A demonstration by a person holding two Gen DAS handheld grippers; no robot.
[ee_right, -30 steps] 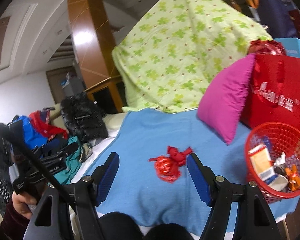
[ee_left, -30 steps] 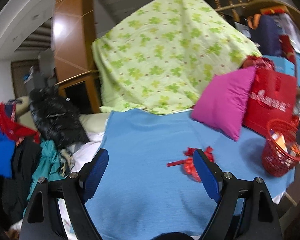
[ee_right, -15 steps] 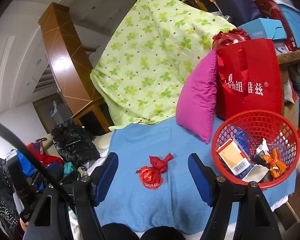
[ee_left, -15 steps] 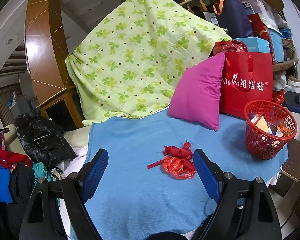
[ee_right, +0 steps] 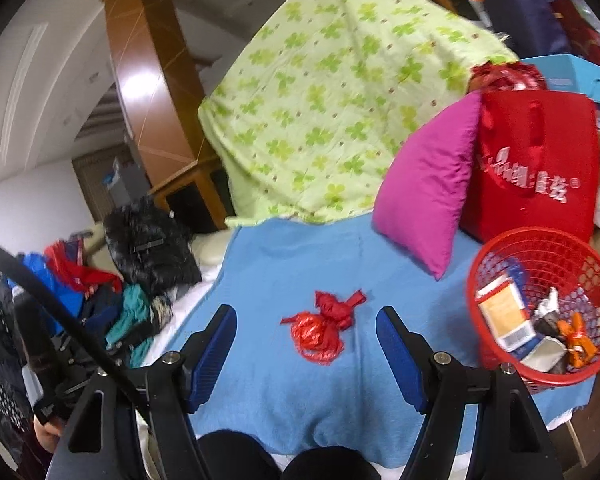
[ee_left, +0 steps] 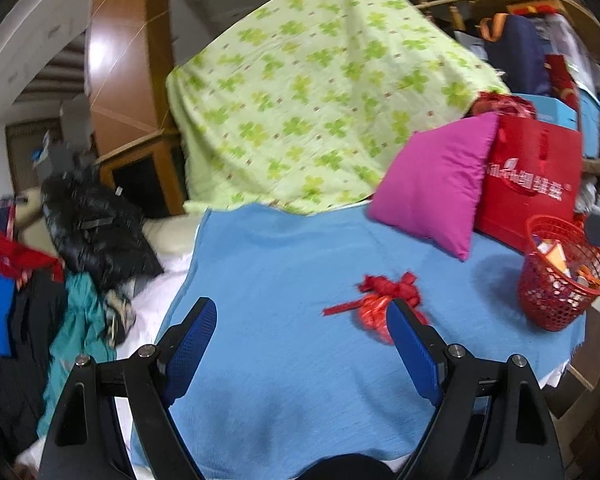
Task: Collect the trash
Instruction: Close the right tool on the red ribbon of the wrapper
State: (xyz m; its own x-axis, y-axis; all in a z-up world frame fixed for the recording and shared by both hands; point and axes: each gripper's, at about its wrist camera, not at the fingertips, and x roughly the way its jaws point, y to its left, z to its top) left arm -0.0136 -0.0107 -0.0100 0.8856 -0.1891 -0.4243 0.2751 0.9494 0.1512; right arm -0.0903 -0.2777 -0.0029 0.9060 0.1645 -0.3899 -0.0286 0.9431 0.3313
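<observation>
Two handheld grippers with blue-padded fingers hover over a bed, both with jaws spread wide and nothing between the pads: the left gripper [ee_left: 302, 322] and the right gripper [ee_right: 306, 330].

Beneath them lies one blue blanket [ee_left: 268, 288], covering most of the surface. Behind it rises one large pale green sheet [ee_left: 320, 92] printed with clover shapes, draped over something tall. To the right of the sheet leans one magenta pillow [ee_left: 432, 188], and just beside that stands one red shopping bag [ee_left: 532, 184] with white lettering. At the left edge of the bed sits a heap of clothes, topped by one black jacket [ee_left: 96, 232].

One red mesh basket [ee_right: 496, 364] rests on the blanket's right corner, already holding several scraps, among them a small carton and crumpled wrappers.

One piece of trash lies loose on the blanket: a knotted red plastic bag [ee_right: 320, 328], in the middle, just ahead of the right gripper's fingers and well apart from the basket. In the left wrist view its right finger partly covers the bag.
</observation>
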